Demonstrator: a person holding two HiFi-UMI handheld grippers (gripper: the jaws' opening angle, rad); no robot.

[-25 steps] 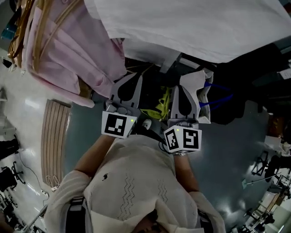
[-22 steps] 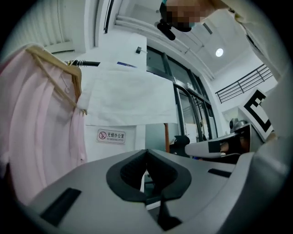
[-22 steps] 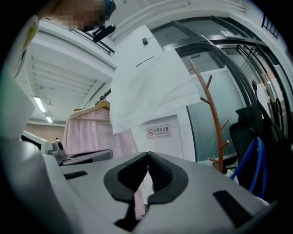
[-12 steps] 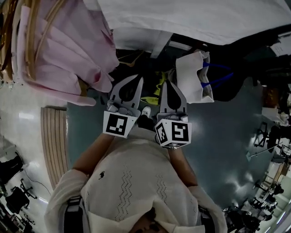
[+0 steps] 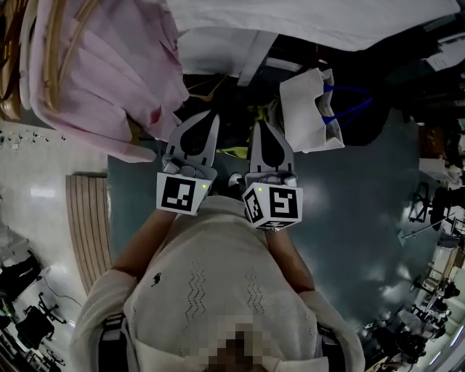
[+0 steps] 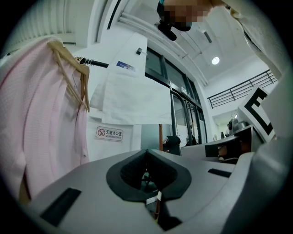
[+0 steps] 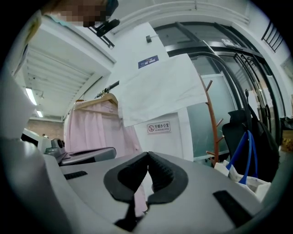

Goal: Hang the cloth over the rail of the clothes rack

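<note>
A white cloth (image 5: 312, 18) hangs draped over the dark rail (image 6: 94, 62) of the clothes rack, at the top of the head view. It shows again in the left gripper view (image 6: 132, 98) and the right gripper view (image 7: 160, 89). My left gripper (image 5: 212, 116) and right gripper (image 5: 259, 123) are held side by side close to the person's chest, below the cloth and apart from it. Both are shut, with nothing between the jaws. In each gripper view the black pads (image 6: 137, 171) (image 7: 160, 176) meet at their tips.
A pink garment (image 5: 102, 73) on a wooden hanger (image 6: 73, 68) hangs on the rail left of the cloth. A white bag with blue handles (image 5: 312, 109) stands right of the grippers, beside a wooden coat stand (image 7: 213, 119). A slatted panel (image 5: 87, 218) lies on the floor at the left.
Both grippers have drawn closer together and slightly up in the head view, staying shut. The head camera has shifted, so the rack and the bag sit a little differently.
</note>
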